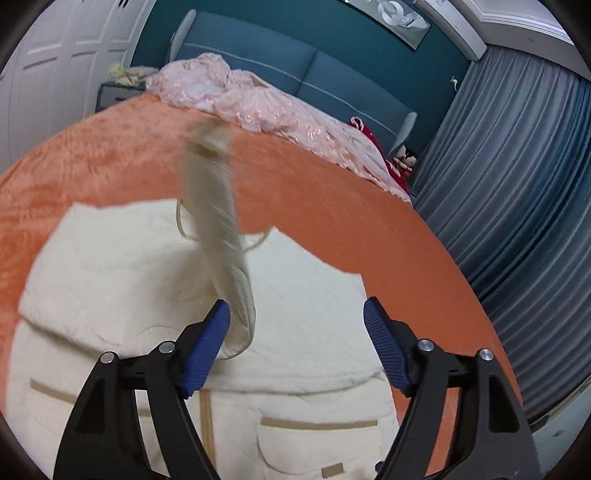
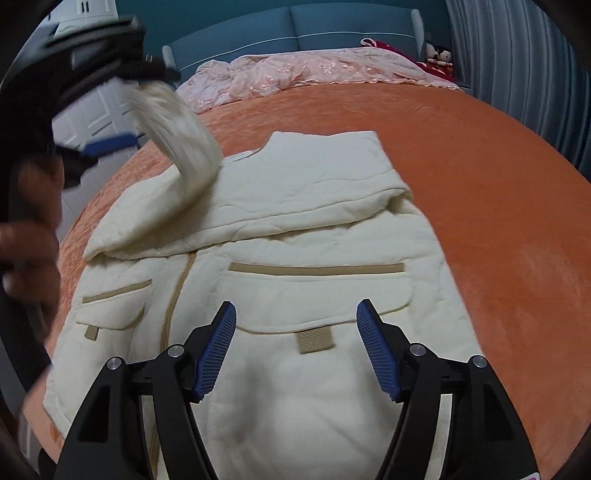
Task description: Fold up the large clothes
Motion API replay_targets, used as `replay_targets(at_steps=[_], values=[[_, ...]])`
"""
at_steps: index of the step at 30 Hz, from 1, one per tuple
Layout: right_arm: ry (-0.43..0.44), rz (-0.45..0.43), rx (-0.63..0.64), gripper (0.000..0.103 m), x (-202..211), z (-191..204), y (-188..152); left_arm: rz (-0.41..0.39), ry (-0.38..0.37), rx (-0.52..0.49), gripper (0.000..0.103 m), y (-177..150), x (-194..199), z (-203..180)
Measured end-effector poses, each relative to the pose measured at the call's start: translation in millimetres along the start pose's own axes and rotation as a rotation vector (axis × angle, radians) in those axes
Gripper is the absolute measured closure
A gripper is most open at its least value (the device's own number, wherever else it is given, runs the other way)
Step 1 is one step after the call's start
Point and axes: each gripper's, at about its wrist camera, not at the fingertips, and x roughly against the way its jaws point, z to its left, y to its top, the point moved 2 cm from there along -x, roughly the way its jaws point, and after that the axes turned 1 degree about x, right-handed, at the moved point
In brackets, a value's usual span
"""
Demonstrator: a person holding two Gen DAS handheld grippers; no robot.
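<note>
Orange fuzzy blanket (image 2: 461, 155) covers a big bed, and a pink quilt (image 2: 314, 68) is bunched up at the far end by the blue headboard (image 2: 295, 26). Gray curtains (image 1: 517, 184) hang at the side.

On the blanket lies a cream coat (image 2: 295, 236), front side up, with tan trim on its two pockets. One sleeve is folded across the chest already. The other sleeve (image 1: 221, 236) is up in the air and looks blurry.

In its own camera the left gripper (image 1: 295, 321) has its blue pads wide apart. The sleeve end hangs against one pad, but the pads are not pinching it. I think the sleeve is being let go so it can drop across the chest.

The right gripper (image 2: 295, 317) hovers over the lower part of the coat, jaws wide, with nothing held.

To do this step well, the sleeve should land flat and straight over the chest, not twisted. The cuff should stay inside the coat's edge. If it lands lumpy, a gripper should smooth it before the bottom gets folded up.
</note>
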Motion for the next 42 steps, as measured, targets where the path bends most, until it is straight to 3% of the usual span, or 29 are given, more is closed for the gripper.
replay_targets(at_steps=[5,9,12,16,17,18,19,20,21,25,26,29,32,42], values=[[0.023,-0.017,-0.055,0.034,-11.5,-25.8,23.0,0.067,0.096,0.103,0.031,-34.5,-4.3,50.5],[0.064,-0.035,-0.078,0.033,-38.9,-21.3,59.7,0.063,0.237,0.208,0.031,-20.3,2.9,120.3],[0.036,-0.046,-0.11,0.033,-67.6,-23.7,89.4,0.05,0.33,0.264,0.031,-10.2,7.7,166.9],[0.023,0.021,-0.249,0.033,-115.4,-42.9,112.5,0.064,0.38,0.325,0.031,-7.7,3.5,208.3],[0.033,0.041,-0.281,0.034,-127.2,-45.7,114.9,0.069,0.394,0.325,0.033,-8.8,-0.5,213.1],[0.045,0.064,-0.289,0.047,-137.5,-44.4,117.4,0.08,0.413,0.317,0.039,-10.9,-1.6,220.1],[0.064,0.094,-0.265,0.062,-146.2,-36.9,121.1,0.093,0.429,0.302,0.041,-11.8,-5.6,222.1],[0.077,0.123,-0.22,0.086,-150.8,-26.5,125.7,0.095,0.448,0.284,0.043,-11.7,-8.2,221.3],[0.075,0.111,-0.168,0.095,-147.2,-14.9,132.5,0.09,0.47,0.261,0.047,-11.7,-5.9,221.4],[0.16,-0.121,-0.05,0.096,-87.2,18.9,158.1,0.087,0.521,0.204,0.056,-10.0,-8.5,225.4],[0.141,-0.148,-0.028,0.096,-83.3,20.2,157.3,0.09,0.531,0.196,0.057,-12.4,-10.9,226.9],[0.05,-0.051,0.007,0.096,-117.9,15.0,139.9,0.073,0.576,0.146,0.057,-19.8,-16.2,224.4],[0.044,0.029,-0.049,0.096,-146.2,-3.7,115.0,0.051,0.609,0.105,0.056,-25.3,-18.7,219.2],[0.037,-0.015,-0.054,0.096,-161.5,-4.6,86.9,-0.022,0.617,0.065,0.055,-38.0,-22.6,220.4]])
